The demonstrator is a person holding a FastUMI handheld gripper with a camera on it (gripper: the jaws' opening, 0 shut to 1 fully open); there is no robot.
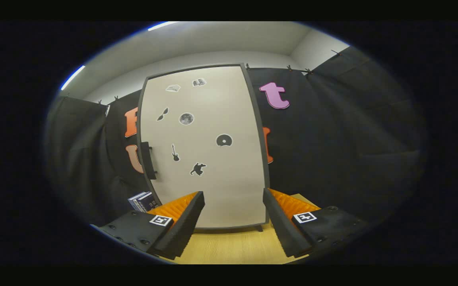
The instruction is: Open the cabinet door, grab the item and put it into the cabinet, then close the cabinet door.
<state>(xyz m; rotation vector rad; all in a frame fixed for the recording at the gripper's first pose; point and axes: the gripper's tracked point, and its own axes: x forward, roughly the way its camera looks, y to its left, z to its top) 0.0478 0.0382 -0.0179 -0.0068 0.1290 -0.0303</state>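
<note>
A tall cabinet stands on the wooden table straight ahead, its pale door (pixel 209 159) shut and dotted with several small dark stickers. A dark bar handle (pixel 148 160) runs vertically along the door's left edge. A dark blue box (pixel 143 201), the item, sits on the table to the left of the cabinet, just beyond my left finger. My gripper (pixel 233 202) is open, with nothing between its fingers, and points at the lower part of the door from a short distance.
The light wooden tabletop (pixel 233 246) stretches from under my fingers to the cabinet's foot. Black cloth walls (pixel 352 151) close in the booth behind and on both sides of the cabinet.
</note>
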